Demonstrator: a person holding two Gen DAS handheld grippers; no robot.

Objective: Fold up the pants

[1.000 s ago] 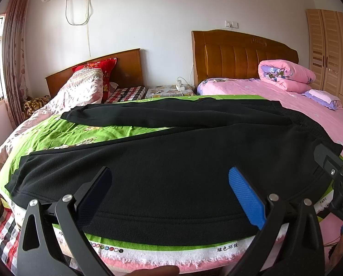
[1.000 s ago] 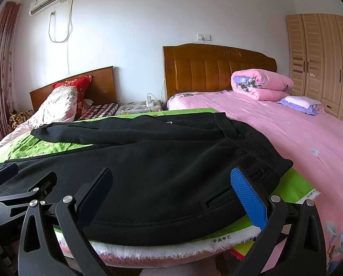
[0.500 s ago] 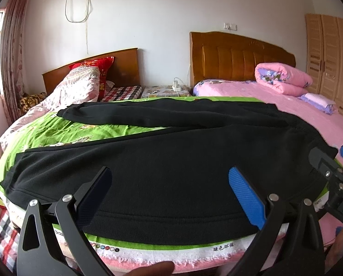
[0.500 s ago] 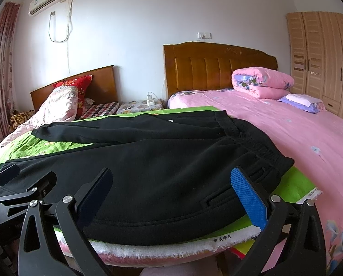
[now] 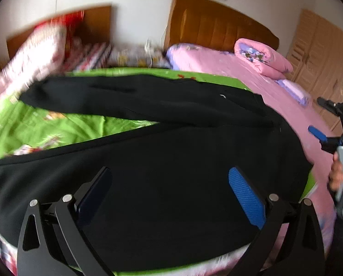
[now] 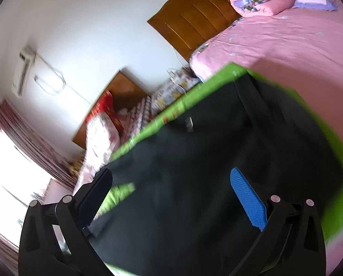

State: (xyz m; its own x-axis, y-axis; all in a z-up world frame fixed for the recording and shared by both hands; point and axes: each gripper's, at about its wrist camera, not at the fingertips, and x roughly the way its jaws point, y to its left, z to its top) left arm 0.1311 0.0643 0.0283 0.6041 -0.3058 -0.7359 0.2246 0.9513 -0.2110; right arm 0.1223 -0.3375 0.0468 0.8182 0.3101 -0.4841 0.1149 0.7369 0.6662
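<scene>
Pants (image 5: 171, 165) flat on green sheet (image 5: 56, 128), legs splayed. Left gripper (image 5: 169, 191), right gripper (image 6: 171, 193) both spread wide, empty, above fabric. Risk: pinching sheet too, bunching fold.

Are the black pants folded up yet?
Not yet. The black fleece pants lie spread flat on the green sheet, both legs apart.

matt black fleece pants (image 5: 171, 184), glossy wooden headboard (image 5: 217, 27)
</scene>
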